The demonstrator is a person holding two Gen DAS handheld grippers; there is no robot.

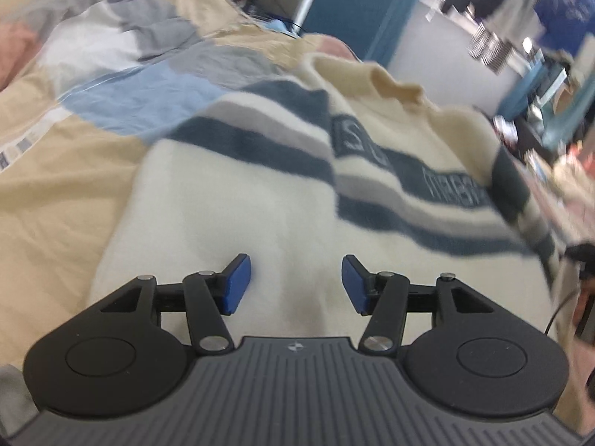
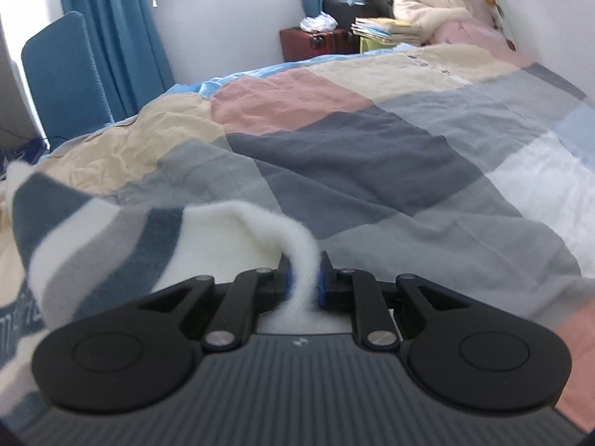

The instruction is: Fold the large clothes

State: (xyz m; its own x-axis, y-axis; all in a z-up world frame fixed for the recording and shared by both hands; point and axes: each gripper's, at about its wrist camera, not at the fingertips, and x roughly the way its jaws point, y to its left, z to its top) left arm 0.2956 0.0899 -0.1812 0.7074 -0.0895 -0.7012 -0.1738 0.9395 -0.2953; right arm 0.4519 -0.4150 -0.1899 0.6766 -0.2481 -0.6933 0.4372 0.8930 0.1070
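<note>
right wrist: r gripper (image 2: pixel 305 277) pinching sweater (image 2: pixel 111 230) edge.

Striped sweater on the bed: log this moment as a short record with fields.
garment: cream sweater with blue and grey stripes, partly folded
surface: patchwork quilt on a bed
left gripper: open above the cream lower part, nothing between its blue pads
right gripper: shut on a bunched cream edge of the sweater, lifted off the quilt
background: blue curtain, stack of books
</note>
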